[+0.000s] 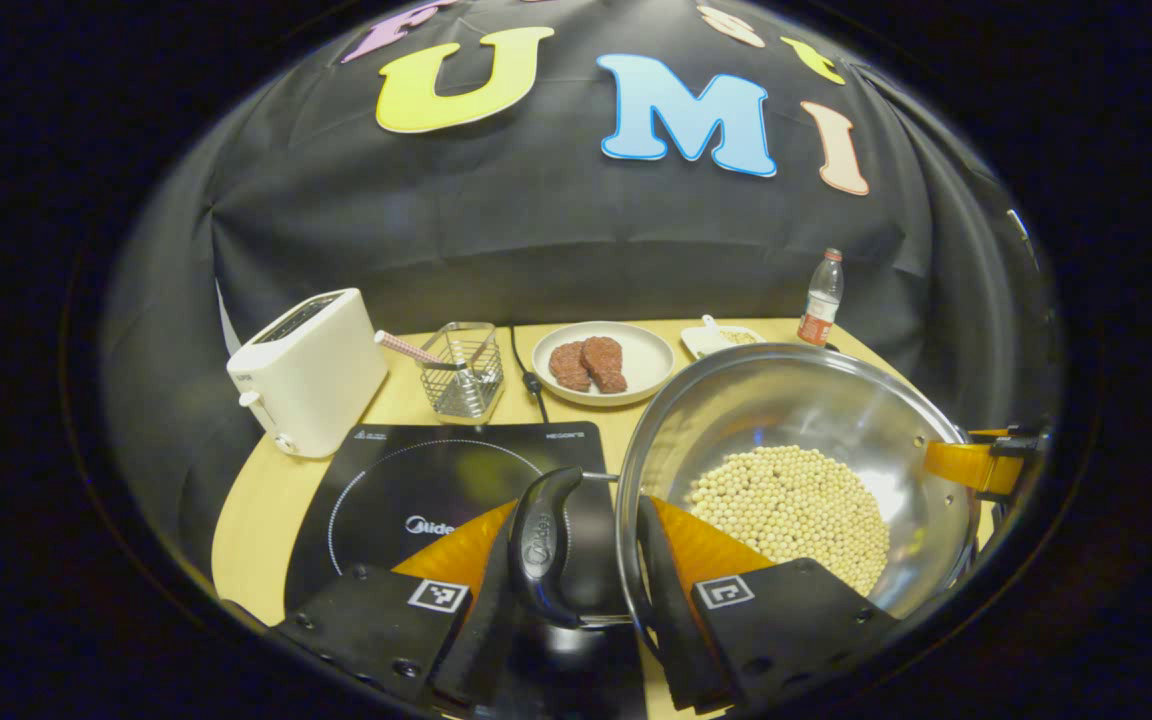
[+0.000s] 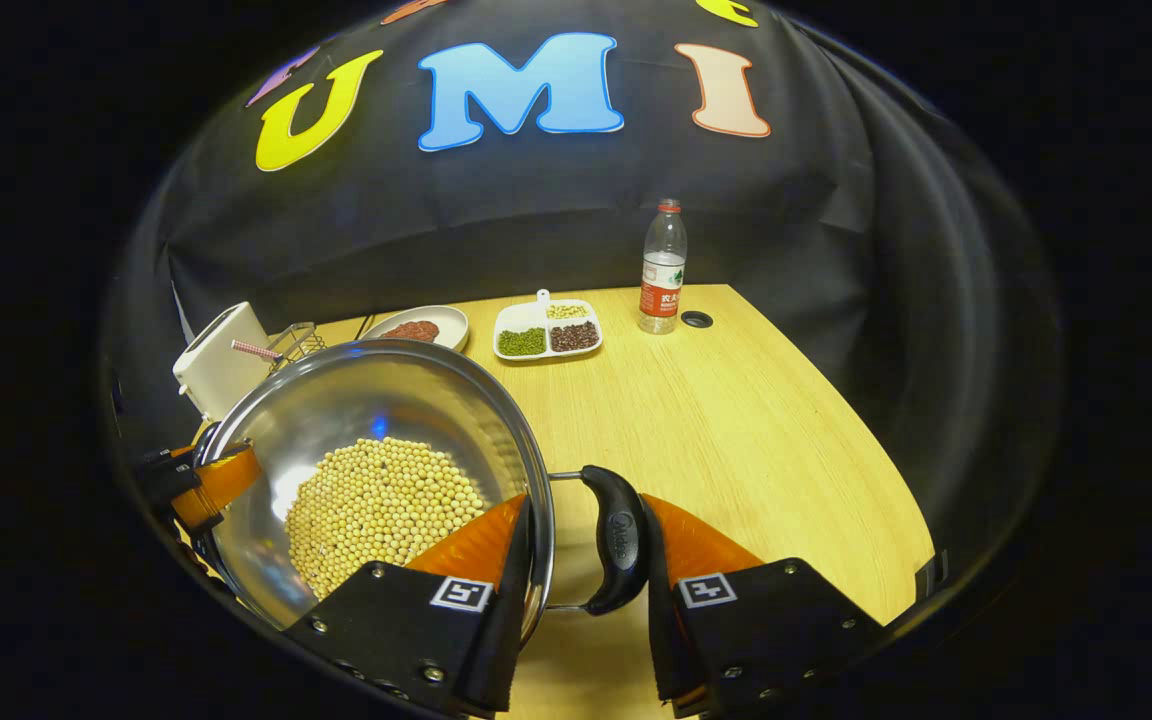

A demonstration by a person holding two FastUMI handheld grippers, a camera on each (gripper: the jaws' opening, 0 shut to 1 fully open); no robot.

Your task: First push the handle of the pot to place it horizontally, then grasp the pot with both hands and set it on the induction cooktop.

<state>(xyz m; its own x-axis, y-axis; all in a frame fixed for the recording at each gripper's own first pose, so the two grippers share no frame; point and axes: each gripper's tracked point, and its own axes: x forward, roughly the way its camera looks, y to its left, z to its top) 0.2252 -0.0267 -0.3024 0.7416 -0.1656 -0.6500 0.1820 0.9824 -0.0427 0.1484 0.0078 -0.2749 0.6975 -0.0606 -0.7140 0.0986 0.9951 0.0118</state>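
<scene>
Right up at the lens in the left gripper view, the left gripper [image 1: 581, 560] brackets the pot's black curved loop handle [image 1: 544, 545] and the rim beside it, one finger outside the handle and the other inside the bowl; the fingers look closed onto handle and rim together, though true contact on both sides is hard to confirm. Over in the right gripper view, the right gripper [image 2: 586, 560] does the same on the opposite black loop handle [image 2: 618, 550], one finger inside the rim, one outside the handle, set close around it. Between them sits the shiny stainless-steel pot [image 1: 796, 400], wide and shallow, with a bed of pale yellow soybeans [image 1: 791, 510] in its bottom. It sits just beside the right edge of the flat black induction cooktop [image 1: 416, 480], not over its cooking ring, and whether it rests on the wooden table [image 2: 736, 420] or hangs lifted, I cannot tell. Along the far edge stand a white toaster [image 1: 308, 370], a wire basket [image 1: 461, 370], a white plate of reddish patties [image 1: 601, 362], a divided white dish of beans [image 2: 548, 330] and a clear plastic bottle [image 2: 662, 265].
</scene>
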